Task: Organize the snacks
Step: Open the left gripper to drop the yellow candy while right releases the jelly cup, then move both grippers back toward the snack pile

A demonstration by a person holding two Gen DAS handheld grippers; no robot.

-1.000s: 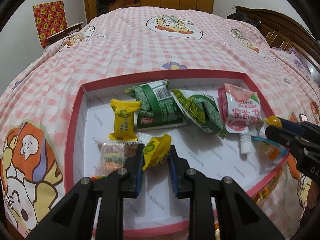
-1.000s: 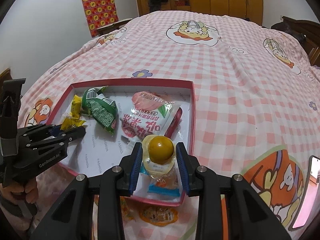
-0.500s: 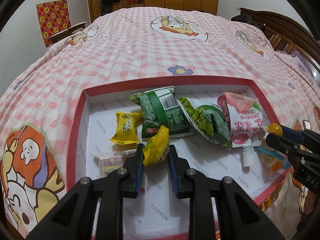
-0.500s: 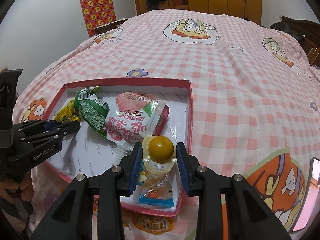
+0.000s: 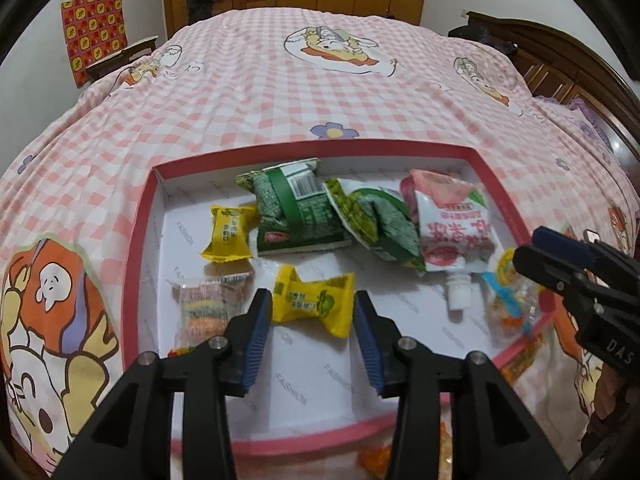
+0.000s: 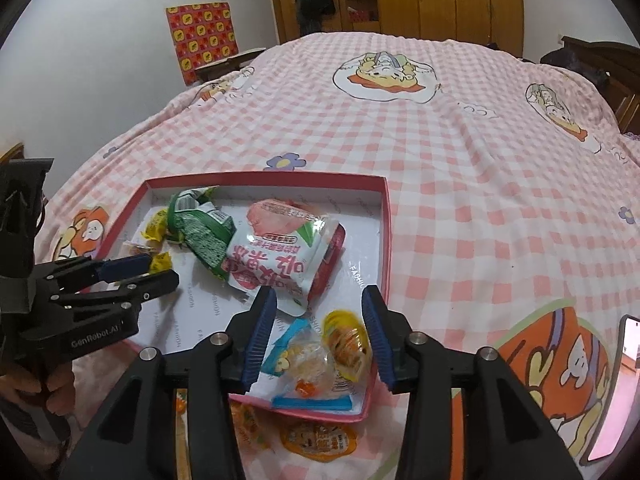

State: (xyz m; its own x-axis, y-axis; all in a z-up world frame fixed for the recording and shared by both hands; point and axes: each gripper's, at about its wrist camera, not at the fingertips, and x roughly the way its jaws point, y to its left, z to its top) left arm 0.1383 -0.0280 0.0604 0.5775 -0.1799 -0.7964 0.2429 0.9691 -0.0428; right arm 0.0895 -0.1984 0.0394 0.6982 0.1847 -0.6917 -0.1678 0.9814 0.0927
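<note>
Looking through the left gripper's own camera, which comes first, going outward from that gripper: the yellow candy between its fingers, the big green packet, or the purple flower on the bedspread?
1. Yellow candy: lying in the box right between the open fingers of the left gripper, not pinched.
2. Green packet: farther back in the box, near its far wall.
3. Purple flower: on the bedspread, beyond the box.

Ahead of the left gripper (image 5: 313, 326), between its parted jaws: a wrapped candy (image 5: 313, 300) on the floor of the box (image 5: 141, 240). Left of it, a clear-wrapped sweet (image 5: 210, 308); behind that, another candy (image 5: 229, 233). Farther back, two snack bags (image 5: 294, 210) side by side, then a spouted pouch (image 5: 448, 226) to the right. Between the right gripper's (image 6: 319, 330) jaws, in the box's near right corner: a jelly cup (image 6: 346, 344). All resting on the bed (image 6: 460, 140).
</note>
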